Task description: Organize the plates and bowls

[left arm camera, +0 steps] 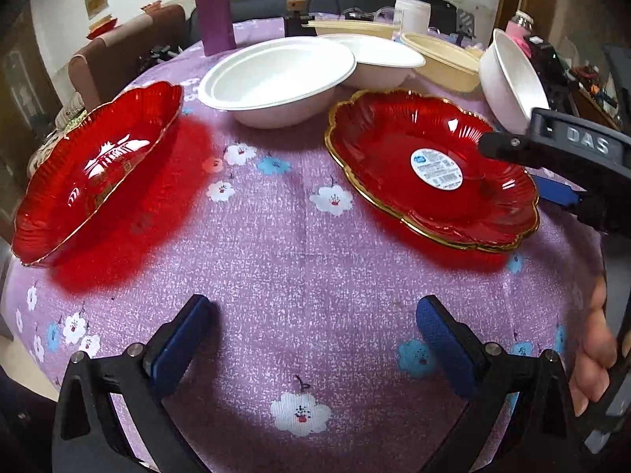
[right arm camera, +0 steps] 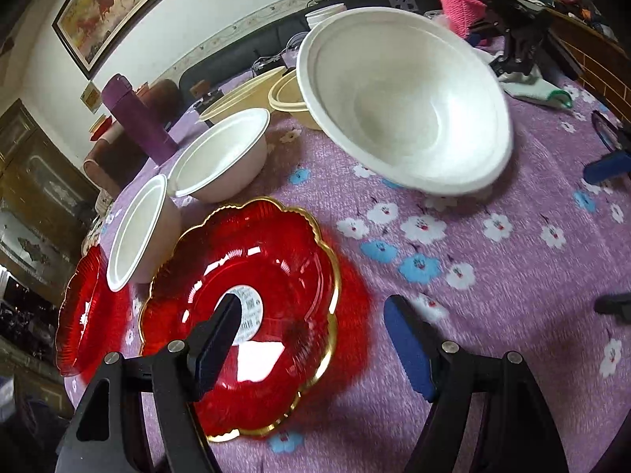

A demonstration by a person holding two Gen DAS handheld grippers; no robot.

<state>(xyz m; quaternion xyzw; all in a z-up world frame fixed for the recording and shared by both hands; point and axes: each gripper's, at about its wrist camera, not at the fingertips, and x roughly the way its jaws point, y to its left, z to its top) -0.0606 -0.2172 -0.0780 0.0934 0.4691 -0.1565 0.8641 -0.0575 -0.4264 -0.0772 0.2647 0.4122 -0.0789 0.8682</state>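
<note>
1. Landmark: the labelled red plate [right arm camera: 252,307], a scalloped, gold-rimmed dish with a round white sticker, lying on a purple flowered tablecloth [left arm camera: 299,236].
2. The right gripper [right arm camera: 311,339] hangs just over this plate, fingers spread wide and holding nothing; one finger is above the sticker, the other is past the plate's rim, over the cloth.
3. The left gripper [left arm camera: 311,339] is near the table edge, well short of the plate, its blue-padded fingers also spread and empty.
4. Risks, as a judgement: the plate looks glossy and shallow, so a pinch on its thin rim may slip or tip it. A careless lift could knock the white bowl [right arm camera: 138,228] touching its far-left edge.
5. Count of red plates: two. The second red plate [left arm camera: 98,169] lies well to the left of the landmark.
6. Count of white bowls: three, all beyond the landmark. The large white bowl [right arm camera: 406,102] looks tilted.
7. At least two cream containers [left arm camera: 445,59] sit farther back, beside a purple flask [left arm camera: 213,8].
</note>
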